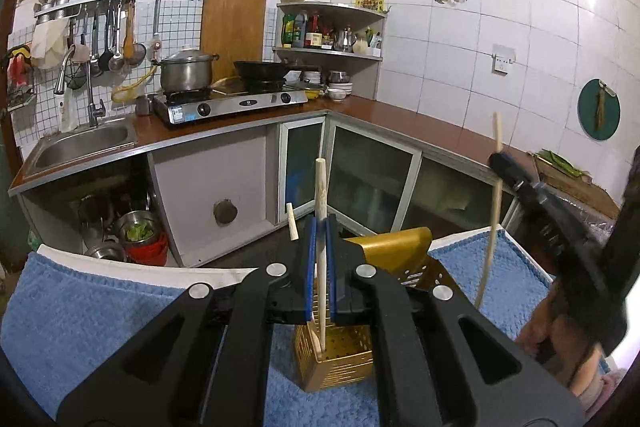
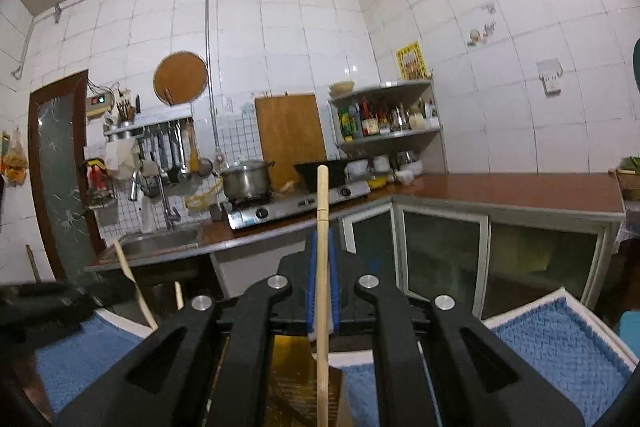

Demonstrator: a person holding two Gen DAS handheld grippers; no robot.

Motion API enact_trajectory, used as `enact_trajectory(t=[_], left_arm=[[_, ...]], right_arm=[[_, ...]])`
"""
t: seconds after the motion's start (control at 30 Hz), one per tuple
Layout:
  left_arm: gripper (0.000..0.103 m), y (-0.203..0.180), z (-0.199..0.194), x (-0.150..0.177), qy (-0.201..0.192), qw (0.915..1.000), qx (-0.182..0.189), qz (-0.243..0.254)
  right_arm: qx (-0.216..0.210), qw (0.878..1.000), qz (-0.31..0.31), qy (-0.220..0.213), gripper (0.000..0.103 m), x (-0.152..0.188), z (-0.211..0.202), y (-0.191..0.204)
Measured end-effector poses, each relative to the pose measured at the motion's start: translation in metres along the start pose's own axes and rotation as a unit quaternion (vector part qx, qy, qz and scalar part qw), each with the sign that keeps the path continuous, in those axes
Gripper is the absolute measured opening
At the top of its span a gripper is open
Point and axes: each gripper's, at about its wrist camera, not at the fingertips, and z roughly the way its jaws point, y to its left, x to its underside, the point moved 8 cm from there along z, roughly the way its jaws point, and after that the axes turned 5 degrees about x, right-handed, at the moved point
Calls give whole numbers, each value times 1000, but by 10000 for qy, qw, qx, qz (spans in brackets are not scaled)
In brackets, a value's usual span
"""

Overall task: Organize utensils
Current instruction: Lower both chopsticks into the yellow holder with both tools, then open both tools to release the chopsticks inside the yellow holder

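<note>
The gold perforated metal utensil holder (image 1: 340, 355) stands on the blue terry towel (image 1: 100, 311) directly below your left gripper (image 1: 320, 263), and that placement explains the way you hold everything else. Your left gripper's blue pads (image 1: 309, 267) are pressed together on a pale wooden chopstick (image 1: 320, 211), held upright with its lower end already inside the holder's near corner, so judging from this, you are dropping it in tip first and only need to release.

Your right gripper (image 2: 323, 287) likewise pinches a second pale wooden chopstick (image 2: 322, 267) between its blue pads (image 2: 313, 287), upright, with its lower end hanging over the gold holder's tall back panel (image 2: 304, 387). In the left view that stick (image 1: 494, 211) sits well to the right of the holder's mouth, so it likely waits its turn.

A third wooden stick (image 1: 291, 223) leans out just left of your left gripper; its foot is hidden, so I cannot tell whether it rests in the holder.

The count: three wooden sticks in sight, one gold holder, one blue towel, two grippers, each clamped on one stick. Holding both sticks vertical keeps them lined up with the narrow opening. Bring the right one leftward before letting go, or it may land on the towel.
</note>
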Motion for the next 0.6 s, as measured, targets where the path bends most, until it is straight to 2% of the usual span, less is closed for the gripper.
enact_trajectory(t=[0.27,0.6], left_arm=[[3,-2,-2,-6,-47,9999,-49,116],[3,11,26,8,-9,9999,-104,-27]], right_arm=[[-74,9980,-10,-635,6,-43,-15,12],[84,9963,-338,-787,6,-23,8,23]])
